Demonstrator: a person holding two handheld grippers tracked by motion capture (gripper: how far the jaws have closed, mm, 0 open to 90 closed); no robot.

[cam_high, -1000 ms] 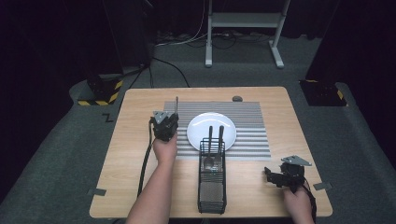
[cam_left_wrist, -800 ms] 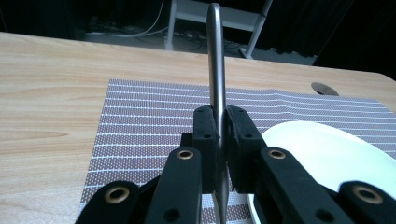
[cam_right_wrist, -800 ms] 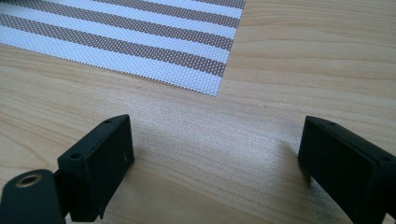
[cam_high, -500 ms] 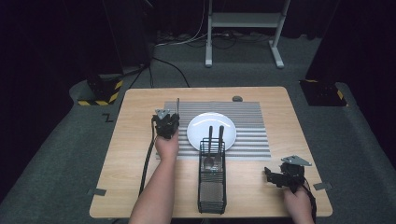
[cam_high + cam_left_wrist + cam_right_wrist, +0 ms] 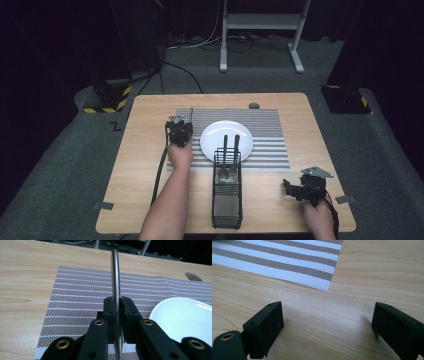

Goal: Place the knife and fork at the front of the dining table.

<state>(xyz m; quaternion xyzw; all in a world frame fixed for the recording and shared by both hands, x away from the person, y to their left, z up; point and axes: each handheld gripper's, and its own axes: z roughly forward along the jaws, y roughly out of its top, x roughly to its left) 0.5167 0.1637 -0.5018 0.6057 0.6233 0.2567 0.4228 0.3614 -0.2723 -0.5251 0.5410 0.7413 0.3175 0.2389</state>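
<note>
Cutlery is what matters on this table: nearest the person, a black wire caddy [image 5: 227, 192] stands on the wooden table [image 5: 130, 190] just off the near edge of the striped placemat [image 5: 270, 150], with a spoon [image 5: 223, 170] and another dark-handled piece upright in it, their handles rising over the mat.

To the right of the caddy, low by the table's near right corner, the right gripper [image 5: 292, 187] rests in the person's right hand [image 5: 317, 220]. Its jaws stand wide apart with nothing between them, bare wood [image 5: 324, 322] under the gap and a corner of the placemat [image 5: 287, 262] just ahead.

Farther in, the left hand [image 5: 180, 152] holds the left gripper [image 5: 186, 120] over the placemat's left part, just beside the white plate [image 5: 226, 139]. Its jaws are closed tight on a thin metal utensil [image 5: 115, 277], seen edge-on, that sticks out ahead of the gripper [image 5: 117, 305] above the mat [image 5: 75, 297]. I cannot tell whether it is a knife or a fork handle. The plate's rim [image 5: 180, 315] lies close on its right.

At the far edge of the mat sits a small dark round object [image 5: 254, 105].
</note>
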